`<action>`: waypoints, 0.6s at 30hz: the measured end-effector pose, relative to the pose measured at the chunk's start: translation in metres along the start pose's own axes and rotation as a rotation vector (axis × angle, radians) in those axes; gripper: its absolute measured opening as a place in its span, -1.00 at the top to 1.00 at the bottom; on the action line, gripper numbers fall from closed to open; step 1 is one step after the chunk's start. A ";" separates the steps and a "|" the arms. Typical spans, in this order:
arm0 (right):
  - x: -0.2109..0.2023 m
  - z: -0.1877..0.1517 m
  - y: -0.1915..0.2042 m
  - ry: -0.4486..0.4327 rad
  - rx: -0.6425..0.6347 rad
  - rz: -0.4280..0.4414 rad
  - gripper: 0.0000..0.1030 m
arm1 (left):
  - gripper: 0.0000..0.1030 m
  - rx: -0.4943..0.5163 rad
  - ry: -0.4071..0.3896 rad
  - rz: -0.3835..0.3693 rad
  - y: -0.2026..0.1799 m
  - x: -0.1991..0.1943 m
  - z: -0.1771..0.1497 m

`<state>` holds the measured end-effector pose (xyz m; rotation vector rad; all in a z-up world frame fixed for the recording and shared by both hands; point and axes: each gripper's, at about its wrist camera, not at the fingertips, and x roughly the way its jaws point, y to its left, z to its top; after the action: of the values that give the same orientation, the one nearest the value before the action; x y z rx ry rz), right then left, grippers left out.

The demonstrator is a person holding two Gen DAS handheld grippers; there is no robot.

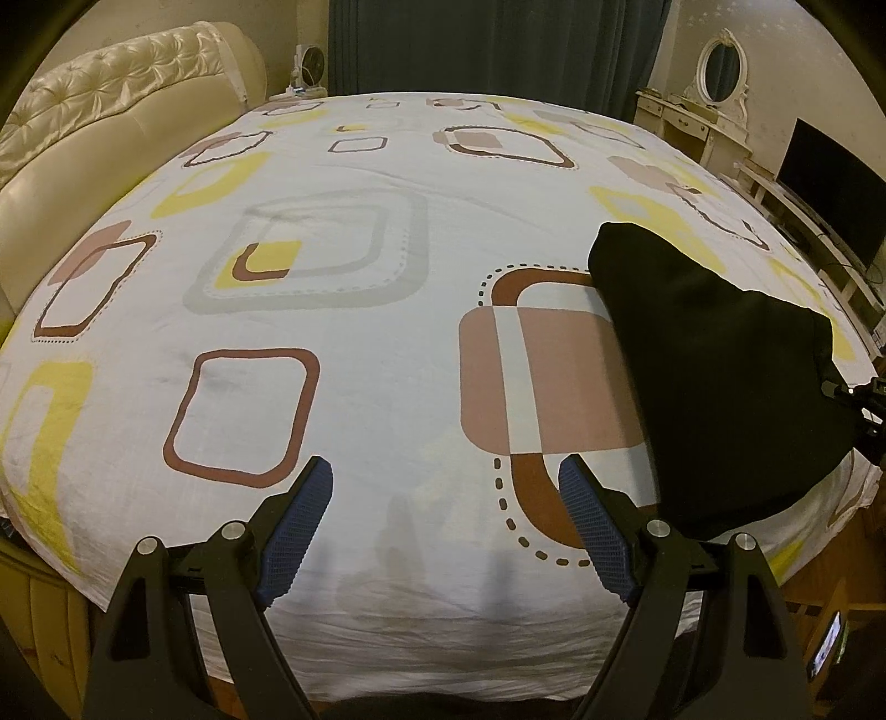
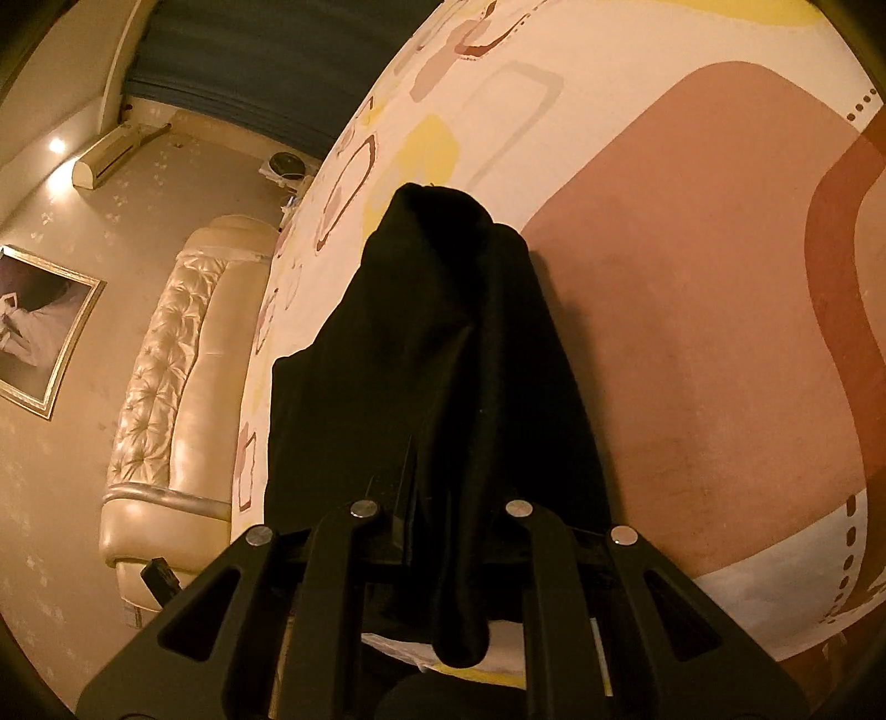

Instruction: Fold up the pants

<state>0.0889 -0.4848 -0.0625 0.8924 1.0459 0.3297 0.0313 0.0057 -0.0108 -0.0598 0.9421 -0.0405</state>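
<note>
The black pants (image 1: 720,376) lie bunched on the right side of the bed, and their near end rises off the patterned sheet (image 1: 360,343). My right gripper (image 2: 437,487) is shut on the pants (image 2: 443,332). The dark cloth drapes over its fingers and hides the tips. Part of that gripper shows at the right edge of the left wrist view, against the cloth. My left gripper (image 1: 446,476) hangs open over the bed's near edge, left of the pants, with nothing between its blue pads (image 1: 302,526).
A cream tufted headboard (image 1: 111,127) runs along the bed's left side. Dark curtains (image 1: 487,44) hang beyond the far edge. A white dresser with an oval mirror (image 1: 720,72) and a dark screen (image 1: 830,188) stand at the right. A lit phone (image 1: 828,648) lies low at the right.
</note>
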 end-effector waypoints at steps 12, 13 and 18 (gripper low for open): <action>-0.012 -0.003 -0.016 -0.024 0.052 0.044 0.74 | -0.61 0.009 0.006 -0.011 -0.004 0.001 -0.002; -0.016 -0.002 -0.022 -0.029 0.056 0.046 0.74 | -0.61 0.011 0.006 -0.010 -0.005 0.001 -0.002; -0.036 -0.006 -0.039 -0.062 0.084 0.048 0.74 | -0.61 0.010 0.015 -0.026 -0.010 0.003 -0.003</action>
<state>0.0592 -0.5284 -0.0715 0.9989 0.9881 0.2981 0.0304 -0.0042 -0.0141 -0.0625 0.9561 -0.0695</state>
